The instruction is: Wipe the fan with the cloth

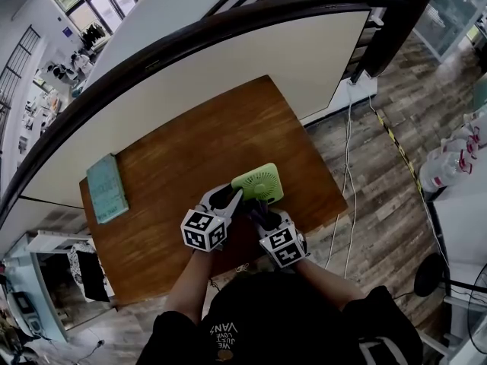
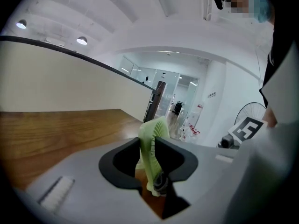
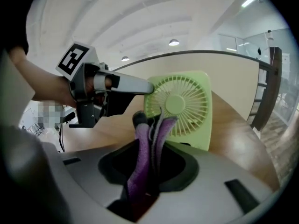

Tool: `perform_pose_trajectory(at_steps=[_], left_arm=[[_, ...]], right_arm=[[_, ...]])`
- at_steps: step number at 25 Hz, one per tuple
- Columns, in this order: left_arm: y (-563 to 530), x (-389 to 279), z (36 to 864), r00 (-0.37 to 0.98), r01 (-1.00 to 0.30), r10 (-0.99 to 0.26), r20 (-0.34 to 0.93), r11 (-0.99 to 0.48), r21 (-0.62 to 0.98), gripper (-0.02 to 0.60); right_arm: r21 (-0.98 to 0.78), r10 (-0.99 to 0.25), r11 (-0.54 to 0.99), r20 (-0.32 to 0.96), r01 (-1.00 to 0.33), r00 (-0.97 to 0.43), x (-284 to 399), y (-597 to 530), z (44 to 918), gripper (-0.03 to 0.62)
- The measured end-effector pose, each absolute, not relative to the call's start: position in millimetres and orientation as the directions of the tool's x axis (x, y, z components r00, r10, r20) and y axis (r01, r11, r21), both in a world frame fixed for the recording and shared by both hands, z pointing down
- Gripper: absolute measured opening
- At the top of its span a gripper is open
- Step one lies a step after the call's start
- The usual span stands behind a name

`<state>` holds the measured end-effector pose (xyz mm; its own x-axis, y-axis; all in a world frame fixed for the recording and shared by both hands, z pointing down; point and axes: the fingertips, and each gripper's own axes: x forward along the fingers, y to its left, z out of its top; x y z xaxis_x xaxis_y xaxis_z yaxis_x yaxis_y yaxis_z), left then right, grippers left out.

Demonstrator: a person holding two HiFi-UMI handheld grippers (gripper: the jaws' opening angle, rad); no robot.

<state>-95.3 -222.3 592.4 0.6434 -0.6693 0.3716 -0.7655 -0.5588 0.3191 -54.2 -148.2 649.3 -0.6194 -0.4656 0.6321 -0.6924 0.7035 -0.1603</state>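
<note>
- The left gripper has its two dark pads pressed on the thin edge of the green fan, which shows edge-on between them in the left gripper view.
- In the right gripper view the left gripper meets the fan at its upper left corner. The fan stands upright on its lower edge, with its round grille facing the camera.
- The right gripper is pinched on a purple cloth. The folds of the cloth rise out of the jaws and end just in front of the lower left part of the grille. I cannot tell whether cloth and fan touch.
- From the head view the left gripper sits at the fan's near left side and the right gripper just beside it, at the fan's near edge. The two grippers are close together.
- Each gripper carries a cube with black-and-white square markers: the left cube and the right cube.
- The fan is on a brown wooden table, towards its near right part. A flat pale teal box lies well apart from it at the table's left edge.
- On the person's dark shirt the word "VANS" reads upside down; the smaller print beside it is too small to make out.
- White bottles with red marks stand off to the right of the table. Their labels are too small to read.
</note>
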Motion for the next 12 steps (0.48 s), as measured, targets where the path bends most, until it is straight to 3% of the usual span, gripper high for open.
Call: perform_pose_trajectory(at_steps=[12], left_arm=[[-221.3, -96.3, 593.6, 0.657, -0.754, -0.657, 0.37, -0.569, 0.329, 0.103]], right_arm=[[-0.153, -0.555, 0.59, 0.637, -0.793, -0.536, 6.3, -177.6, 647.8, 0.117]])
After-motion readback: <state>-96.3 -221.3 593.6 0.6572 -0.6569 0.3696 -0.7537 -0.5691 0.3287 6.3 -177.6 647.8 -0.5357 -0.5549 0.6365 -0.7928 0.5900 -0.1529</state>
